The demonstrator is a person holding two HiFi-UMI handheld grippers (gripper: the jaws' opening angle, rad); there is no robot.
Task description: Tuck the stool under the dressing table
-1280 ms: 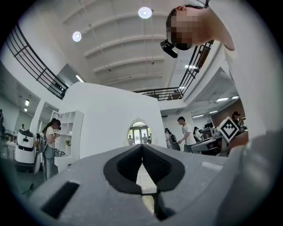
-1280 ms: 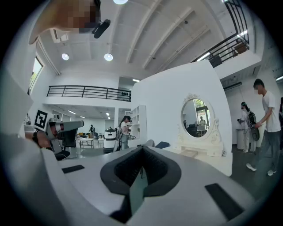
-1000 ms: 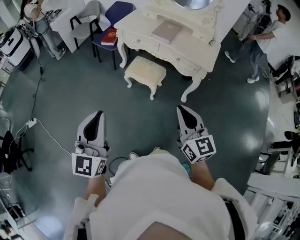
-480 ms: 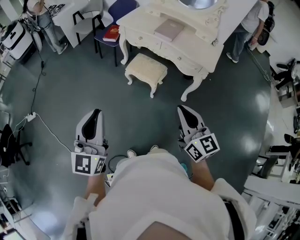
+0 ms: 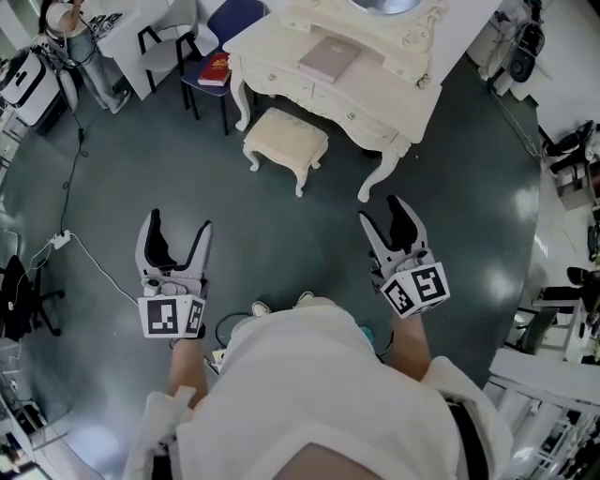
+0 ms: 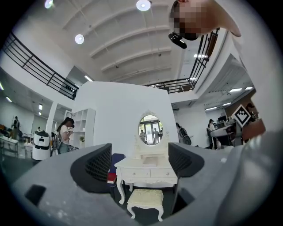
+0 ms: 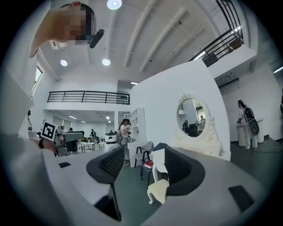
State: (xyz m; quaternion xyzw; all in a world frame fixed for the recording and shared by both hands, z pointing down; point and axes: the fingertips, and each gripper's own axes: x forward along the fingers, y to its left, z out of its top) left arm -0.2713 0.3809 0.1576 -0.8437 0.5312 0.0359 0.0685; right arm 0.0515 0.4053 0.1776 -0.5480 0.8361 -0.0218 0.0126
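The cream upholstered stool (image 5: 286, 142) stands on the dark floor in front of the white dressing table (image 5: 375, 98), only its far edge under the tabletop. Both are well ahead of my grippers. My left gripper (image 5: 178, 231) is held low at the left, and its jaws have just been opening, with nothing between them. My right gripper (image 5: 385, 217) at the right has likewise just been opening and is empty. In the left gripper view the stool (image 6: 146, 199) and table (image 6: 148, 171) show between the open jaws. In the right gripper view the stool (image 7: 159, 190) is half hidden by the right jaw.
A blue chair (image 5: 234, 17) bearing a red book (image 5: 217, 70) stands left of the table, with a grey chair (image 5: 161, 42) beyond it. A white cable (image 5: 89, 255) trails over the floor at the left. A person (image 5: 70, 28) stands at the far left.
Both grippers went from shut to open. The right one moved a little forward and to the right; the left one dropped slightly.
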